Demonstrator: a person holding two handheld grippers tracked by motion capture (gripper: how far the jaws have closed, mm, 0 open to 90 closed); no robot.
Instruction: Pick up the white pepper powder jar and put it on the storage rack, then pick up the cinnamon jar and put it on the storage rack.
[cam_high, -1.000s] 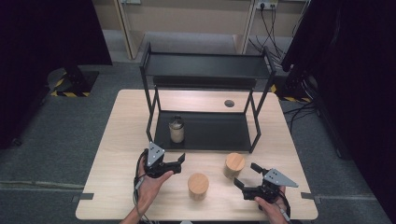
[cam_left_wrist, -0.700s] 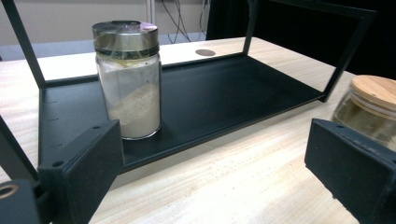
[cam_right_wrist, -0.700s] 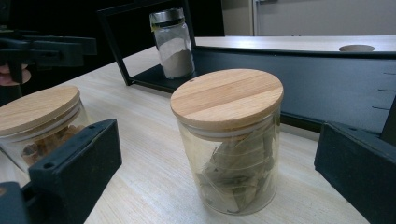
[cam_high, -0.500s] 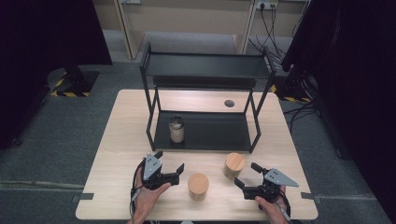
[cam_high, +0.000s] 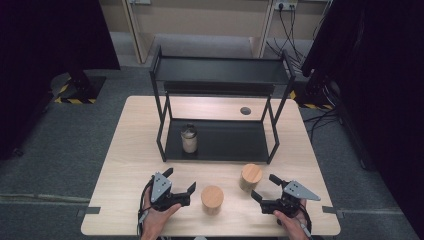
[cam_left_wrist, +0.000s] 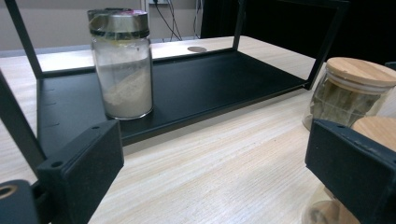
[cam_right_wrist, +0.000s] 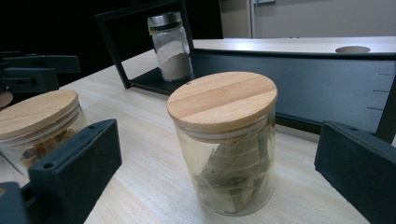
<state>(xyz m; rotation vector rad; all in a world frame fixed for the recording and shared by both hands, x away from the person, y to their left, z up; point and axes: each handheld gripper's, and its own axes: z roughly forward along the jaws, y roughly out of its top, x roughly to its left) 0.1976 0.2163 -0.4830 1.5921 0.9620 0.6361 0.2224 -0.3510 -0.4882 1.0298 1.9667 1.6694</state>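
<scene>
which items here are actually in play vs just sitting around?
In play:
- jar of leaves, wooden lid, between the open jaws of the right gripper
- second wooden-lidded jar, beside the open left gripper
- black rack, a likely destination
- metal-lidded jar of powder, on the rack's lower shelf

Just around:
- round hole in the table
- wall cables
</scene>
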